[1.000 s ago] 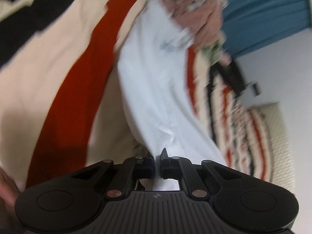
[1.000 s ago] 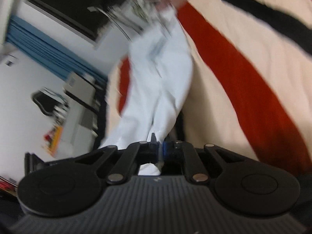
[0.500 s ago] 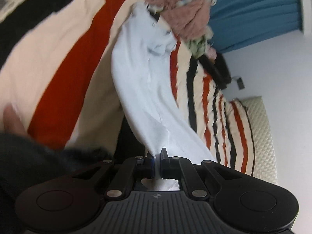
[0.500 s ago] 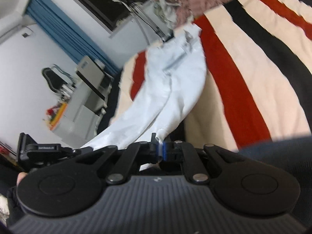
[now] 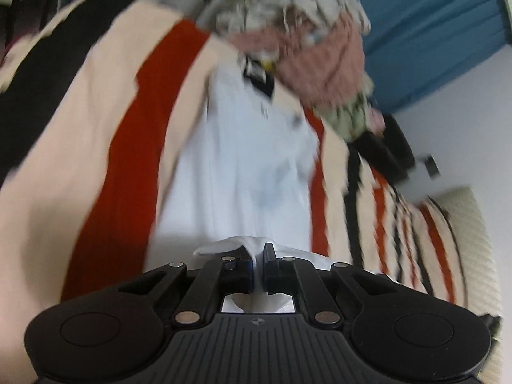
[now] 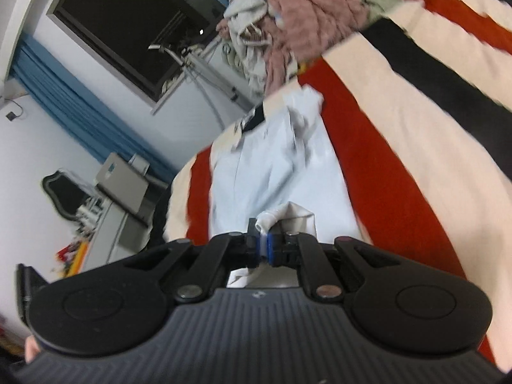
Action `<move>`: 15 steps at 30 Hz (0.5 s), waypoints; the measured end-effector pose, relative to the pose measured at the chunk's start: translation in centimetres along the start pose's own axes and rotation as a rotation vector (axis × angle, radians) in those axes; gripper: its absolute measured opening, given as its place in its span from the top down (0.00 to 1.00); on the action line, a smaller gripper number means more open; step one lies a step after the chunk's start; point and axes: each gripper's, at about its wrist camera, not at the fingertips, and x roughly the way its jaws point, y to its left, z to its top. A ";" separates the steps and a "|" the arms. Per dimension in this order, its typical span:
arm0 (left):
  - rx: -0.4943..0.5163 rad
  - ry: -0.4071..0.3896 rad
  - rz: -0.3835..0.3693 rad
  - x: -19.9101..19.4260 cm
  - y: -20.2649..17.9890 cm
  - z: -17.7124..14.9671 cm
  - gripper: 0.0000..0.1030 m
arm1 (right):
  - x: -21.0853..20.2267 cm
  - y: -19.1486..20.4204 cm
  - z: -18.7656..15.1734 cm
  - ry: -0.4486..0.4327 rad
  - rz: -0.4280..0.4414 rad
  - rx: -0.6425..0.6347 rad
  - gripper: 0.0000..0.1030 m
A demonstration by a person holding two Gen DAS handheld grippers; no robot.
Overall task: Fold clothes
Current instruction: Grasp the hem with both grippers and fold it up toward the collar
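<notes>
A bed under a cream blanket with red and black stripes (image 6: 400, 134) fills the room ahead of the jaws. Left of them, blue pleated curtains (image 6: 64, 102) flank a dark, white-framed window (image 6: 128, 25) in a white wall (image 6: 25, 160).

I see pale blue trousers (image 5: 243, 166) of smooth woven cloth on a bed cover (image 5: 96, 147) of soft matt fabric. My left gripper (image 5: 258, 264) and right gripper (image 6: 263, 246) look like matt black plastic, ribbed on the body, with dull metal pivot pins. The clothes pile (image 6: 297, 9) includes fuzzy pink knit.
</notes>
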 end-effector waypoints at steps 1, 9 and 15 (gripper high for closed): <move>0.018 -0.018 0.015 1.6 0.1 0.7 0.94 | 2.0 0.0 0.6 -0.020 -0.013 -0.032 0.92; 0.162 -0.163 0.138 14.6 1.1 6.4 0.94 | 14.6 -2.0 2.1 -0.082 -0.114 -0.261 0.92; 0.252 -0.170 0.152 17.2 1.7 5.8 0.91 | 18.0 -3.7 1.0 -0.032 -0.159 -0.317 0.91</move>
